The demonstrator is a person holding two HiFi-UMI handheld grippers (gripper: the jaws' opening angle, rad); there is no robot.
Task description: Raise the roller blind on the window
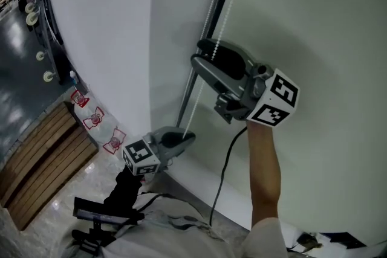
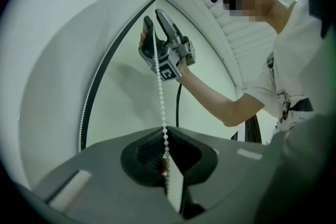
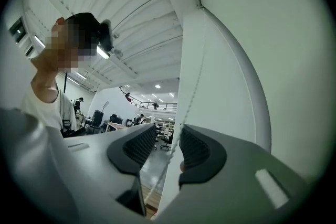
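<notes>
The white bead chain (image 1: 225, 15) hangs beside a dark upright strip, between the white blind (image 1: 115, 33) and the pale wall. My left gripper (image 1: 190, 137) is low on the chain and shut on it; in the left gripper view the beads (image 2: 160, 97) run down into its closed jaws (image 2: 165, 164). My right gripper (image 1: 200, 52) is higher up and open, with the chain (image 3: 191, 86) passing loose between its pads (image 3: 168, 148). From the left gripper view the right gripper (image 2: 153, 18) shows up the chain, jaws spread. A second strand (image 2: 84, 113) runs along the frame.
A dark frame strip (image 1: 208, 27) runs along the blind's edge. A black cable (image 1: 227, 160) trails from the right gripper. Below are red-and-white stickers (image 1: 94, 119), wooden floor boards (image 1: 42, 154) and a black device on a stand (image 1: 97, 214). The person's bare forearm (image 1: 266, 172) reaches up.
</notes>
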